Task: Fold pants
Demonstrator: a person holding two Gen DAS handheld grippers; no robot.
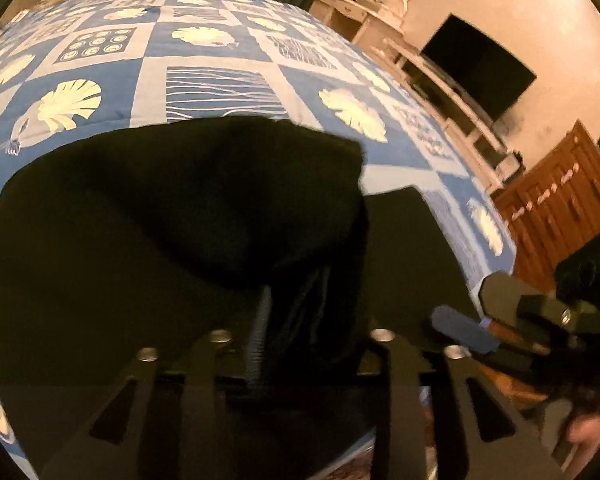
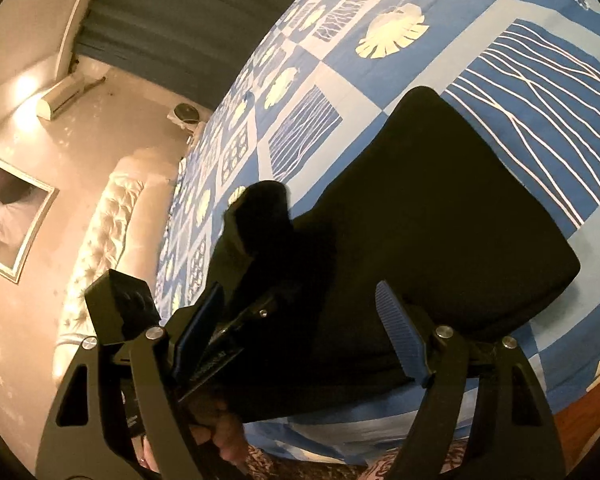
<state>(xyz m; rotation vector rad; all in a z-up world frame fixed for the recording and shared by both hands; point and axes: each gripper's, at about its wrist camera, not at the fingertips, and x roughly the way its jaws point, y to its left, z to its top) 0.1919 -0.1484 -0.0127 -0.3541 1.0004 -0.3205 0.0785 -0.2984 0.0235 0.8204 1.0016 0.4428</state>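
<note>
The black pants (image 1: 140,240) were laid on the bed (image 1: 204,48), close to its near edge, on a blue cover printed with white leaves and wavy lines. They were already folded into a broad, flat shape, and one thick fold of cloth was lifted from the bed and draped over the left tongs (image 1: 312,320). The tips of these tongs were hidden by that cloth. A grey ribbed pad (image 1: 260,332) was seen just beside the hanging fold, with cloth lying between the two fingers, but whether the cloth was pressed or only resting there could not be told. The right tongs (image 2: 300,332) were held above the near edge of the bed, spread wide. Their blue pads (image 2: 404,336) were well apart and nothing was gripped between them; only the left tongs and the pants were seen beyond the gap. A hand (image 2: 224,436) was partly seen under the left tongs, off the near edge of the bed. A dark television (image 1: 480,68) and a brown wooden cupboard (image 1: 560,200) were seen beside the bed. A white padded headboard (image 2: 108,232) was seen at one end of the bed, and a framed picture (image 2: 8,216) was hung on the wall behind it.
</note>
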